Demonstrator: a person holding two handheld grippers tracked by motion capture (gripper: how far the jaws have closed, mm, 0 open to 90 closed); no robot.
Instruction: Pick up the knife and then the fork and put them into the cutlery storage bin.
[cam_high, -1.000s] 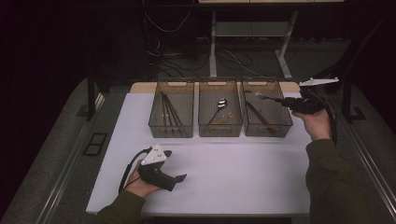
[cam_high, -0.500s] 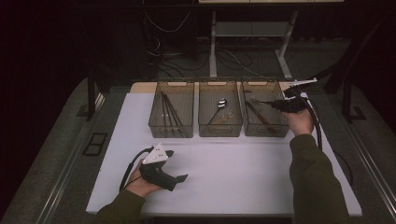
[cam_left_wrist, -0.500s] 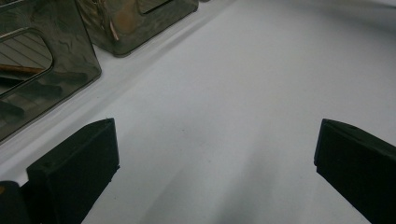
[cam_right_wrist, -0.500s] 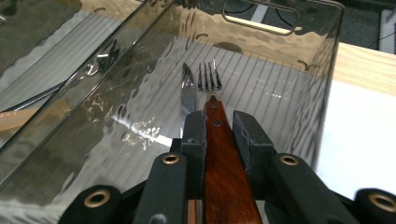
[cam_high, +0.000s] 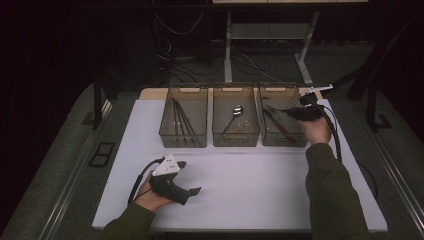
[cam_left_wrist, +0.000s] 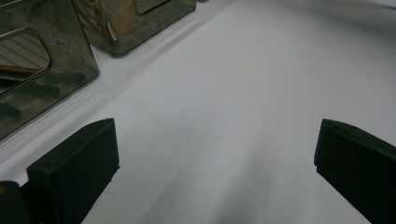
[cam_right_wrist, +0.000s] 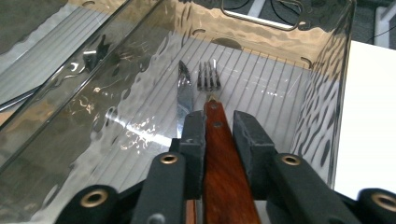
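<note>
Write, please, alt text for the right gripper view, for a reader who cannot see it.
The right gripper has a wooden-handled fork between its two black jaws, its tines pointing into a clear plastic bin. A knife lies just left of the fork on the bin's ribbed floor.

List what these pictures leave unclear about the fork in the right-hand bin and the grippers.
- Fork: in the right gripper view, the handle's end is cut off by the bottom edge.
- Right gripper: whether its pads press the handle cannot be told; its jaws have just been opening.
- Knife: its handle is hidden behind the gripper's jaw.
- Left gripper: its jaws are cut off by the frame's edges.
</note>
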